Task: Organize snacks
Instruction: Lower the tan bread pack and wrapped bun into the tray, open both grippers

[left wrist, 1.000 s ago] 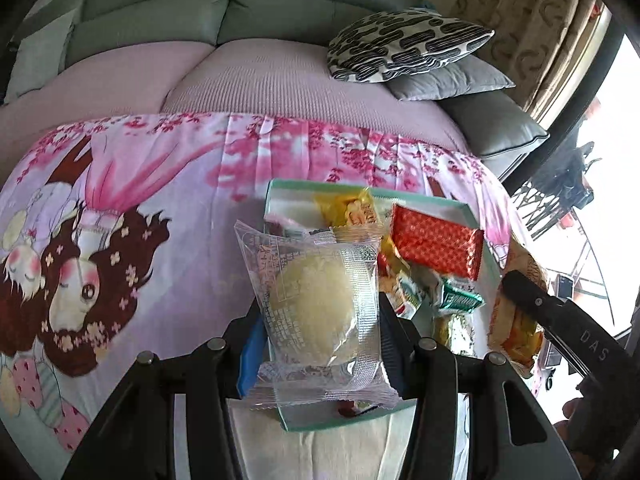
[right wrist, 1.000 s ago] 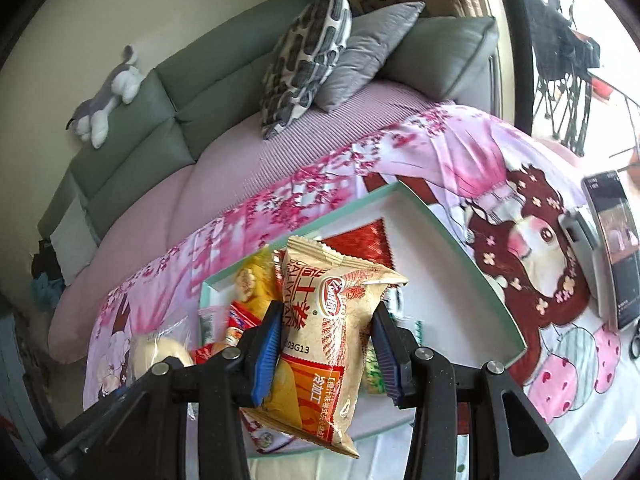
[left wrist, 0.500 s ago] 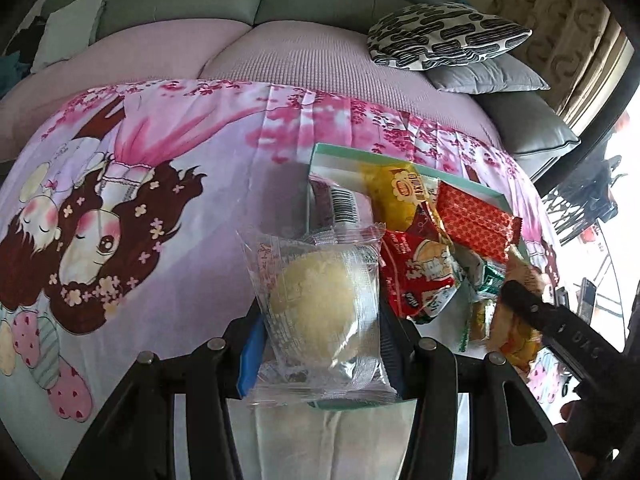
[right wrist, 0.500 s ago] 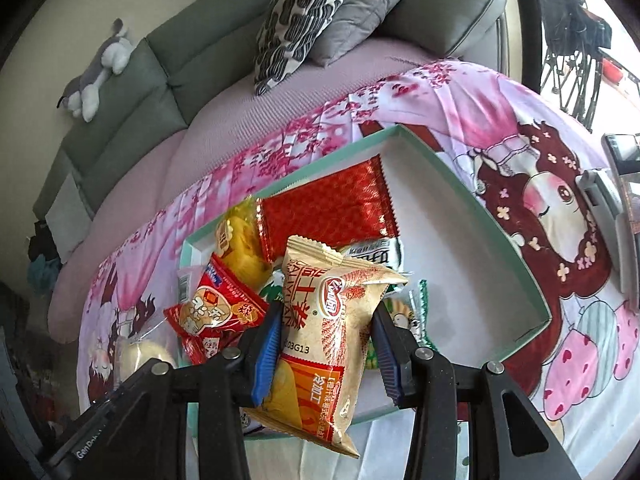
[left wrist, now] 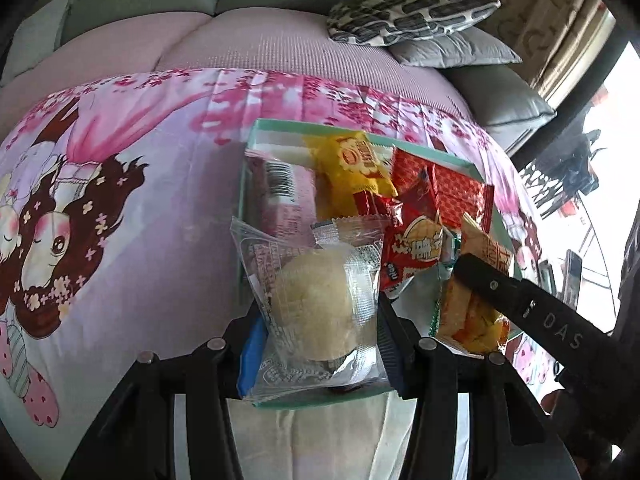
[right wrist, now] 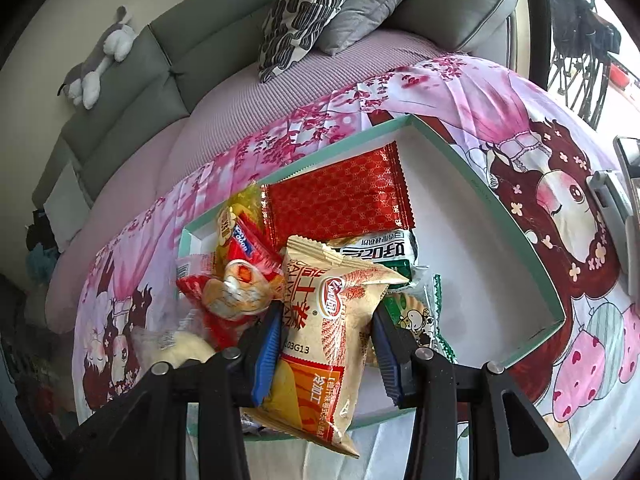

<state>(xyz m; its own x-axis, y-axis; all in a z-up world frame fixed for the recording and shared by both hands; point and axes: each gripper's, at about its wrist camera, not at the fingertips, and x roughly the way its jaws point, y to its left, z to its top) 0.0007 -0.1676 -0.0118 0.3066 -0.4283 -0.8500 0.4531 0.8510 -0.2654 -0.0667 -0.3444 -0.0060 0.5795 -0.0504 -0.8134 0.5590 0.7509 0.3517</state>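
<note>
The left gripper [left wrist: 320, 344] is pinching a clear-wrapped bun [left wrist: 316, 304] between its blue pads [left wrist: 250, 356], the packet standing upright over the near left corner of the tray [right wrist: 516, 216]. Over on the other side, the right gripper [right wrist: 326, 352] is squeezing a beige snack bag [right wrist: 332, 336] with orange print, its jaws pressed in on both sides of the packet, and it is hanging above the near edge of that same tray.

The tray, teal-rimmed and white inside, is sitting on a pink cartoon blanket [left wrist: 140, 184]. Its left half is crowded: a red patterned packet [right wrist: 340, 196] is lying flat toward the far side, a yellow bag [left wrist: 352, 164] is sitting just beside it, a red bag [left wrist: 416, 244] with white lettering is overlapping the yellow one, and a green-and-white packet [right wrist: 380, 256] is peeking out from behind the beige bag. The right half of the tray is showing bare white floor.

In the left wrist view, the right gripper's black arm is crossing the lower right, with the beige bag just beyond it. Behind the blanket, a patterned pillow [right wrist: 304, 12] is leaning on a grey cushion [right wrist: 384, 0], and a stuffed toy [right wrist: 100, 60] is lying on the sofa back.
</note>
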